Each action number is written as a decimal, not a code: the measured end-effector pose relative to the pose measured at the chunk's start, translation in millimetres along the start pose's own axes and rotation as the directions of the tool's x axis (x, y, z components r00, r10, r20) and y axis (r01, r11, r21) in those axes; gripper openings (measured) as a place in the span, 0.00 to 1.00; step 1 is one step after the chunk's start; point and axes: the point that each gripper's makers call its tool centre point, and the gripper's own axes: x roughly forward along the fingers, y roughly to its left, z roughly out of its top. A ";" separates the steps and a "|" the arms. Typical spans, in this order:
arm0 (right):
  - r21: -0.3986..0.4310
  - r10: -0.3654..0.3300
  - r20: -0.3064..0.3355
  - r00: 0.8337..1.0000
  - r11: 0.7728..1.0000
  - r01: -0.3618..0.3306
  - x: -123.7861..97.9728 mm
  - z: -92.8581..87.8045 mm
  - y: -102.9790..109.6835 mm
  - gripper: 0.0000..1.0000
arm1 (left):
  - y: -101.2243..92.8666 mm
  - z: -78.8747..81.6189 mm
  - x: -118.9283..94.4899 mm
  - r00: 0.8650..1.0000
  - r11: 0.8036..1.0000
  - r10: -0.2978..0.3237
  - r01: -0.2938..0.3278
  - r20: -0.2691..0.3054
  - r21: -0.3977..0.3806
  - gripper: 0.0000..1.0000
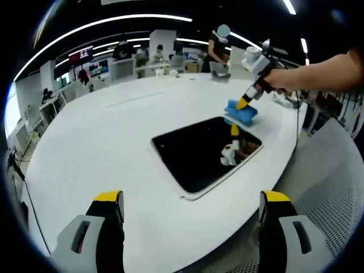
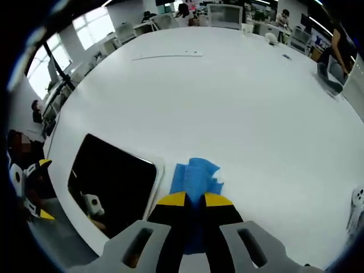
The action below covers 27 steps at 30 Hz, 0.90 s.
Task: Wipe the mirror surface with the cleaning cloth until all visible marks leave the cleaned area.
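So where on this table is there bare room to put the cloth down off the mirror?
The table is bare past the cloth toward its far edge, and left of the mirror in the left gripper view. It is crowded only where the right gripper pinches the cloth beside the mirror's edge.

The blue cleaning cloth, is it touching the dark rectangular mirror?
Apart. The right gripper view shows white table between the blue cleaning cloth and the dark rectangular mirror.
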 end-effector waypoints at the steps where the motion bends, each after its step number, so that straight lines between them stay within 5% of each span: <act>1: 0.002 -0.001 -0.001 1.000 1.000 0.001 -1.5 -0.8 -0.2 0.05 | 0.4 0.9 -0.2 1.000 1.000 0.001 -0.001 0.003 -0.003 1.00; 10: 0.027 -0.001 -0.013 1.000 1.000 0.001 5.1 -8.7 -8.4 0.05 | -1.0 0.4 -1.8 1.000 1.000 0.001 -0.001 0.008 0.003 1.00; 22: -0.043 -0.028 0.016 0.999 0.999 0.029 17.8 -19.5 -15.3 0.11 | -3.3 -1.6 -2.4 1.000 1.000 0.000 0.000 0.002 0.014 1.00; 27: -0.059 -0.019 0.032 0.999 0.998 0.021 10.0 -16.2 -15.7 0.24 | -2.6 -1.1 -2.3 1.000 1.000 0.003 -0.003 0.005 0.009 1.00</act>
